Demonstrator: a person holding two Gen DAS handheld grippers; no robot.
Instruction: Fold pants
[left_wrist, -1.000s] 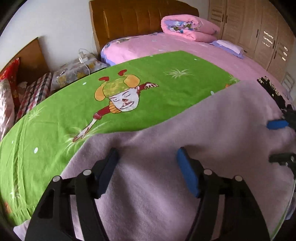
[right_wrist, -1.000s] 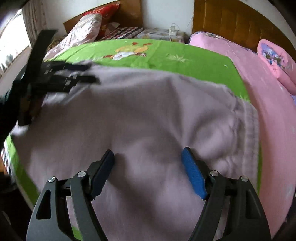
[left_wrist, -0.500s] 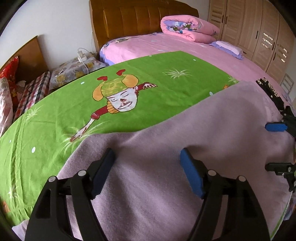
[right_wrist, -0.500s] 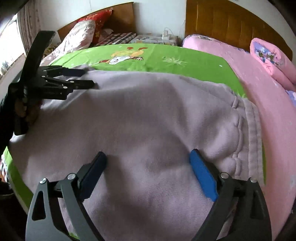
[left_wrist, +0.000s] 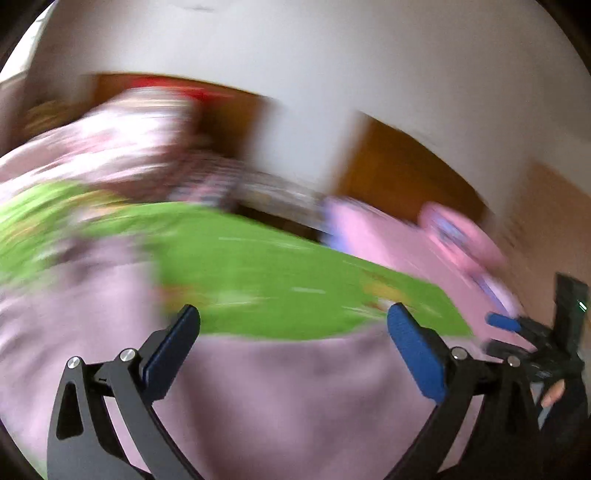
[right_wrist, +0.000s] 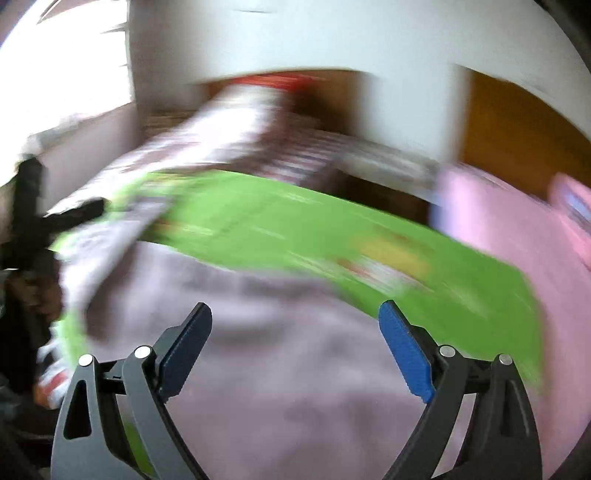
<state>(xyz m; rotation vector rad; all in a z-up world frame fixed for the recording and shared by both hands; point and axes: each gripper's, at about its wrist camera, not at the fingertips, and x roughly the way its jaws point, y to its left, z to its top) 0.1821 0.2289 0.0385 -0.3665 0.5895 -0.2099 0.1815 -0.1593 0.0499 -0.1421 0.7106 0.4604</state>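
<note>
Mauve fleece pants (left_wrist: 295, 398) are lying spread over a bright green sheet (left_wrist: 266, 266) on the bed, filling the 6 o'clock half of both wrist views, w/ the green showing past them toward 12. Everything's smeared w/ motion blur atm so fabric details are a no-go. Left gripper (left_wrist: 293, 343) is hanging over the pants w/ its jaws opening, prob about as wide as they go, blue pads far apart and nothing pinched between them, just cloth underneath. Right gripper (right_wrist: 295, 339) is looking the same: fingers standing wide, nothing clamped, pants below and the green sheet edge running past its 2 o'clock side. In the left view the right gripper is poking in at 4 o'clock, a bit of a hand on its handle. In the right view the left gripper is sitting at 9 o'clock as a dark blur, can't tell its jaws from there. Pink bedspread (right_wrist: 517, 236) is sitting at 3 o'clock next to the green sheet, a brown wooden headboard (right_wrist: 517, 122) is up at 2 o'clock, and a pile of blurry patterned bedding (right_wrist: 229, 122) is at 11.
</note>
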